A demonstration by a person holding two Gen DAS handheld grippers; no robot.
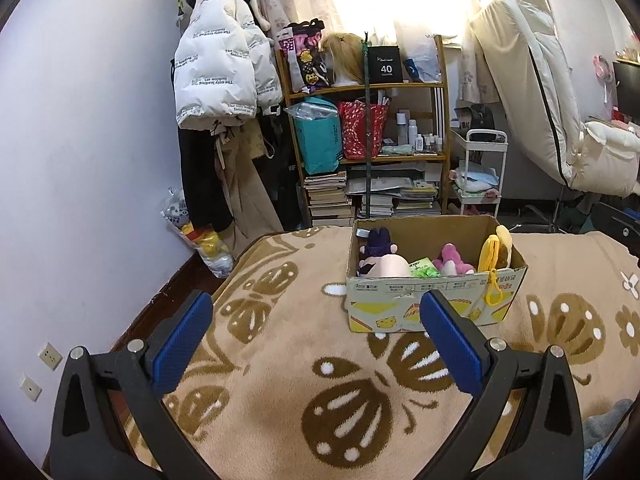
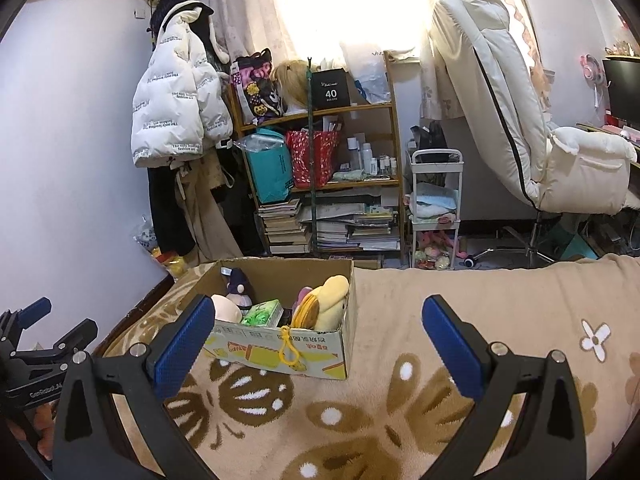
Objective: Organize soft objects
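Left gripper (image 1: 316,312): black frame, blue textured pads, silver screws.
Right gripper (image 2: 316,316): same black frame, blue pads, silver screws.
Marking: white lettering on left gripper's side.

home bedroom - blanket-covered bed (image 1: 280,360), hanging puffer jacket (image 1: 218,56), cluttered bookshelf (image 1: 368,128), curtained window (image 2: 320,0) - lived-in.
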